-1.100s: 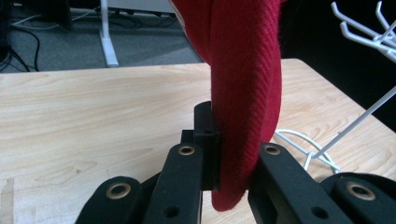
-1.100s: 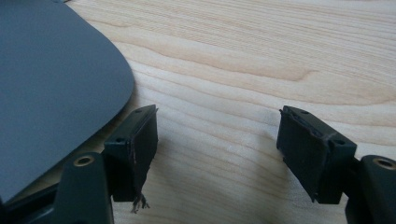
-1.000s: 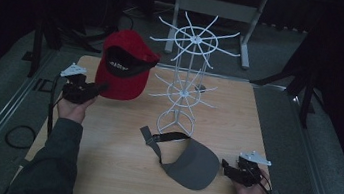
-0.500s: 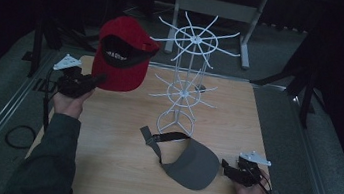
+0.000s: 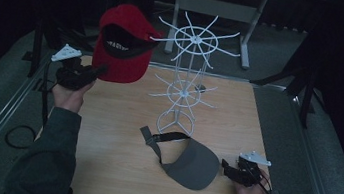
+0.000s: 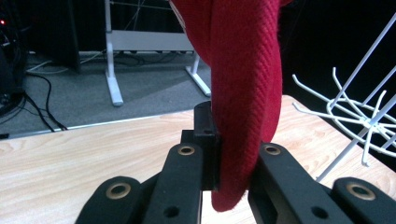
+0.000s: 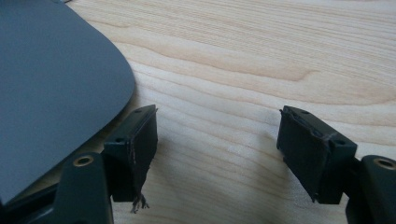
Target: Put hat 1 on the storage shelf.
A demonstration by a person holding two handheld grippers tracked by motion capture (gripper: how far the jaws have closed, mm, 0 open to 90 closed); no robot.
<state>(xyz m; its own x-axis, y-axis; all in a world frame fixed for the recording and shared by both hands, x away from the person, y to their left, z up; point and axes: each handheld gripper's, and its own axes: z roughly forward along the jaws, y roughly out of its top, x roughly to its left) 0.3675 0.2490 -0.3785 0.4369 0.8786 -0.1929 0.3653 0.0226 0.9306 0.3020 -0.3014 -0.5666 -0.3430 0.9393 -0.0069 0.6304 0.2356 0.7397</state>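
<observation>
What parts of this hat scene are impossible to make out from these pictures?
- Red cap, high view: the lettering inside is too small and dim to read.
- Red cap, left gripper view: its crown is cut off by the top edge.
- Grey visor, right gripper view: cut off by the left edge.
- Floor beyond the white wire rack, high view: lost in darkness.

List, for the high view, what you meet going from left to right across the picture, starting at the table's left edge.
Left tongs → red cap → white wire rack → grey visor → right tongs.
</observation>
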